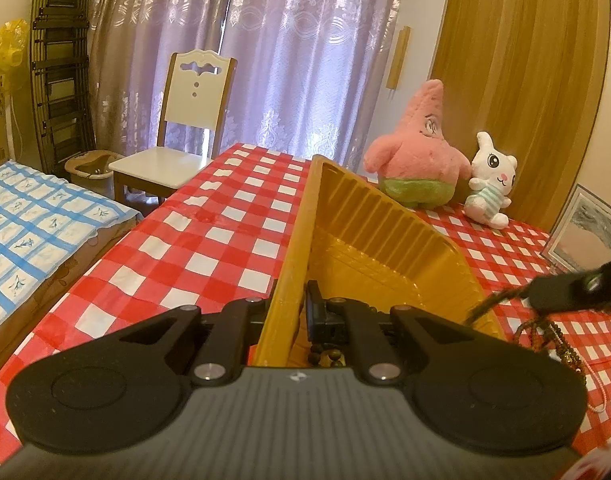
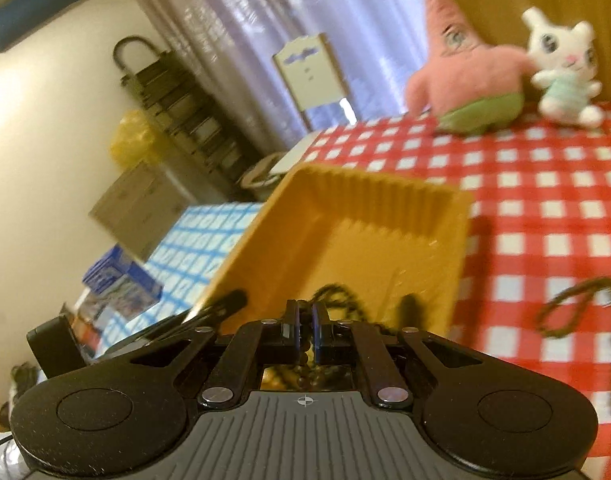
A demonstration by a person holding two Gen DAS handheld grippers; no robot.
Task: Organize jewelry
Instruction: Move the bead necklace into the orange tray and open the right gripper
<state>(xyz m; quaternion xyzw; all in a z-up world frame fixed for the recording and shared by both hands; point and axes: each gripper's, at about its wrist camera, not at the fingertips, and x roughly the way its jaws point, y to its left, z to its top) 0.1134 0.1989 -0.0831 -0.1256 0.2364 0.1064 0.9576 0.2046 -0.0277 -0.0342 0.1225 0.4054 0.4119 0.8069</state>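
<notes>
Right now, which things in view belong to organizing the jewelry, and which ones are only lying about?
Belonging to the job:
- yellow tray, its wall held by the left gripper
- dark bead strand in the right gripper
- loose bead jewelry on the cloth

Only lying about:
- pink star plush
- white bunny plush
- chair
</notes>
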